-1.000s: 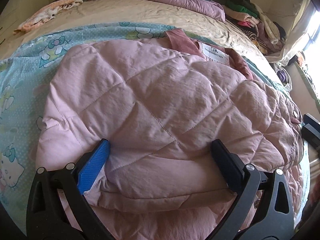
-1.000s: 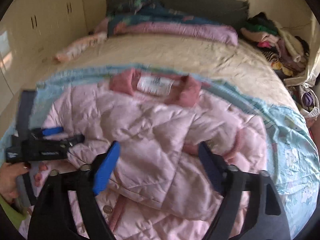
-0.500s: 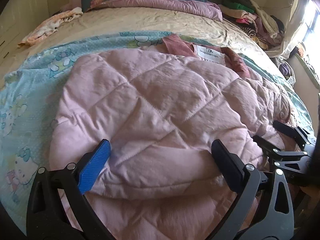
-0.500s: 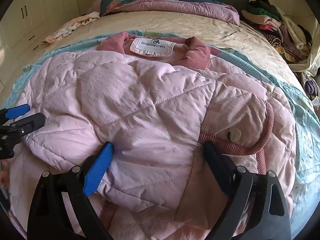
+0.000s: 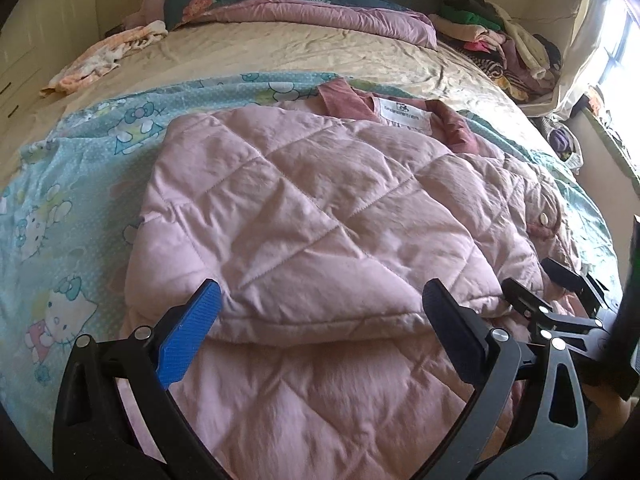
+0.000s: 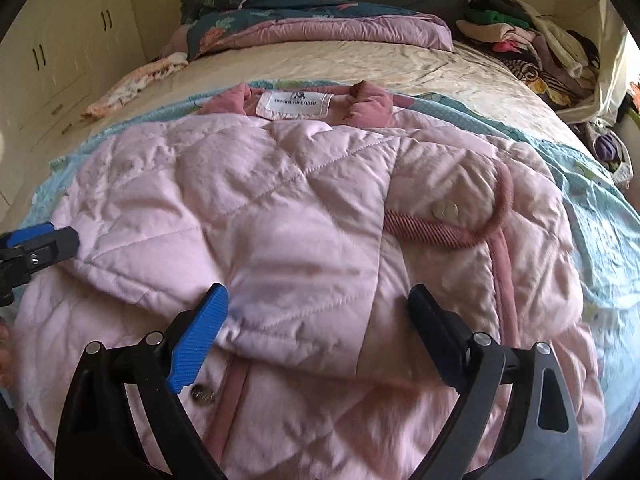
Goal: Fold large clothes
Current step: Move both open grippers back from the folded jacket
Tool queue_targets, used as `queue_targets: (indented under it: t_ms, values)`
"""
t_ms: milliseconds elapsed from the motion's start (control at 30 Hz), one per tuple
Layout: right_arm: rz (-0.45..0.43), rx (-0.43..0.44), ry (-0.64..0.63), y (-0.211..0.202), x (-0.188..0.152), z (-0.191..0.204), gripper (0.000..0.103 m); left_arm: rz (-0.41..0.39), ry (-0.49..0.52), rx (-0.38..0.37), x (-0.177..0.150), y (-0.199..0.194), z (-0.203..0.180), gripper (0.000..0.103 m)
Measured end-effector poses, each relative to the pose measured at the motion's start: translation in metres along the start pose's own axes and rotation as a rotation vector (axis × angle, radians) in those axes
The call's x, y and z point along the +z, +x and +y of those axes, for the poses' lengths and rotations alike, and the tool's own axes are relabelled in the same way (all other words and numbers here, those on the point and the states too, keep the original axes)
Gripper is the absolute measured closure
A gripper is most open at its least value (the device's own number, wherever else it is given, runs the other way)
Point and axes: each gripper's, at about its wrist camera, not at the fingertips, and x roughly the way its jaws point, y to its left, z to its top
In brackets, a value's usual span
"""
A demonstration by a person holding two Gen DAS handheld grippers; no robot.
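A pink quilted jacket (image 5: 312, 216) lies on the bed, partly folded, with its darker pink collar and white label (image 5: 404, 114) at the far end. It also shows in the right wrist view (image 6: 280, 216), with a corded trim and a snap button (image 6: 446, 210). My left gripper (image 5: 320, 320) is open and empty, just above the near folded edge. My right gripper (image 6: 318, 320) is open and empty over the jacket's lower middle. The right gripper shows at the right in the left wrist view (image 5: 560, 300); the left gripper shows at the left edge of the right wrist view (image 6: 36, 244).
A light blue cartoon-print sheet (image 5: 68, 208) lies under the jacket on a beige bed sheet (image 5: 280, 52). A folded quilt (image 5: 320, 12) and a clothes pile (image 5: 504, 48) lie at the far end. A small garment (image 5: 104, 56) lies far left. Cupboards stand on the left.
Both grippers have pulled back toward me from the jacket and stay open. The jacket's folded part has settled flat.
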Motion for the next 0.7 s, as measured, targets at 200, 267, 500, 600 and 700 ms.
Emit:
queue_targets:
  t_ms: [200,267,500,600,700]
  values:
    - [-0.056,0.056,0.085,-0.038,-0.004,-0.009,0.012,-0.009,0.001,-0.008,-0.003,-0.013,-0.004,0.008]
    - [-0.069,0.063,0.094,-0.050,-0.003,-0.010,0.012,-0.015,-0.003,-0.010,-0.004,-0.019,-0.004,0.008]
    - [-0.109,0.036,0.064,-0.090,-0.002,-0.005,0.011,-0.035,-0.012,-0.017,-0.008,-0.039,-0.005,0.008]
    - [-0.124,0.038,0.062,-0.103,-0.003,-0.002,0.005,-0.049,-0.010,-0.017,-0.011,-0.051,-0.006,0.008]
    - [-0.138,0.049,0.065,-0.116,-0.005,0.000,0.005,-0.064,-0.012,-0.019,-0.014,-0.064,-0.006,0.008]
